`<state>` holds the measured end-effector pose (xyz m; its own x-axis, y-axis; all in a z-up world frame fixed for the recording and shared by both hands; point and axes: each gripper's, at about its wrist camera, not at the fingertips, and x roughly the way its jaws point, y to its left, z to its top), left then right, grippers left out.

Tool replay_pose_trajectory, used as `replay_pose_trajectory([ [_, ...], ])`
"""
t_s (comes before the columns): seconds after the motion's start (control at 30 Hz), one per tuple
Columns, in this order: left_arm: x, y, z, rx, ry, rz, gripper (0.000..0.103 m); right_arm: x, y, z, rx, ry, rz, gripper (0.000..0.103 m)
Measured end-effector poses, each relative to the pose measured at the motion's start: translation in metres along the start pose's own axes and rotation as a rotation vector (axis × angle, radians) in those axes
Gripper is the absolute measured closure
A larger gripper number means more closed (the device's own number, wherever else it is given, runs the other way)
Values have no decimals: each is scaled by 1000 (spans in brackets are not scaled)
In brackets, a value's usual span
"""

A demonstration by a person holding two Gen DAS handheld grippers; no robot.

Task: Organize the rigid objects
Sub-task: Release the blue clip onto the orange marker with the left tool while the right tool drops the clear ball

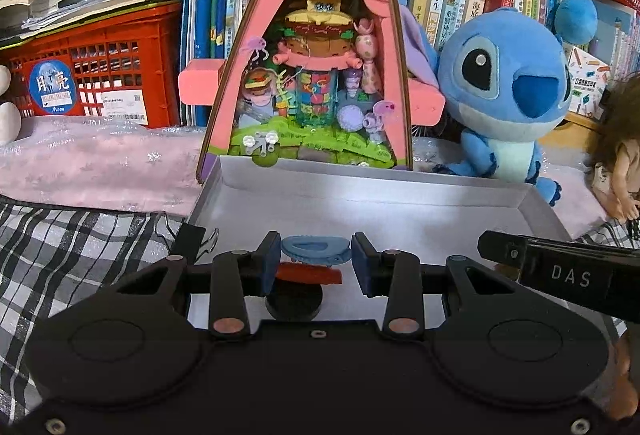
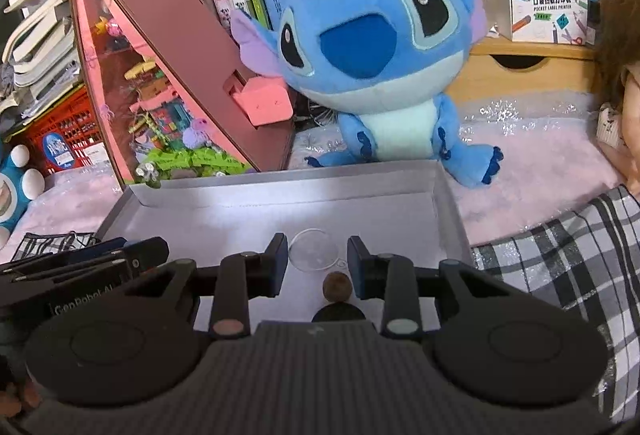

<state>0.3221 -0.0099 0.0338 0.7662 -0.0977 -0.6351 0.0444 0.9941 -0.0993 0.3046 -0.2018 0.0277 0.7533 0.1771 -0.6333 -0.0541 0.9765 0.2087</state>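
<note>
Two claws hang over a shallow grey box [image 1: 360, 211] that lies on a checked cloth [image 1: 80, 243] and a pink cloth.

The left claw [image 1: 315, 247] is closed to a narrow gap on a blue clip [image 1: 316, 250]. Both pads touch the clip's ends and hold it over the near part of the box. An orange strip [image 1: 310, 273] shows just under the clip; I cannot tell whether it is held too.

The right claw [image 2: 317, 247] stands at a similar narrow gap. A clear disc [image 2: 313, 249] sits between its fingers, close to the left one, with a sliver of space on the right. I cannot tell whether the pads grip it or it lies on the box floor. A small brown round thing [image 2: 338, 287] lies just nearer the camera.

Readable writing:
- "DAS" on the right claw's side, seen from the left wrist.
- "GenRobot AI", partly hidden, on the left claw, seen from the right wrist.
- A round sticker on the red crate [image 1: 100, 75] reads "月亮" and "Moon".
- A white carton [image 2: 540, 3] reads "口袋热敏打印机" and "POCKET LABEL PRINTER".
- One book spine reads "小学生"; most other spines are too small to read.

Behind the box stand a pink triangular toy house [image 1: 308, 75] and a blue plush [image 1: 508, 83]. A doll [image 1: 620, 155] sits at the right edge.
</note>
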Motion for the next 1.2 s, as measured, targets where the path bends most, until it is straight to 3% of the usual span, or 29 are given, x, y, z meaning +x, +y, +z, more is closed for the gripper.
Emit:
replay_pose_trajectory([
  [0.87,14,4,-8,-21,39,12,67,10,3,-4,-15,30,-26,65],
  [0.97,12,4,-8,-22,42,12,62,9,2,-4,-9,20,-27,61],
  [1.0,11,3,-8,-22,41,14,59,8,2,-4,-7,13,-28,51],
  [1.03,10,3,-8,-24,39,16,57,6,2,-4,-6,7,-25,47],
  [1.2,-7,2,-4,-27,12,7,31,-4,4,-4,-22,-15,-34,35],
])
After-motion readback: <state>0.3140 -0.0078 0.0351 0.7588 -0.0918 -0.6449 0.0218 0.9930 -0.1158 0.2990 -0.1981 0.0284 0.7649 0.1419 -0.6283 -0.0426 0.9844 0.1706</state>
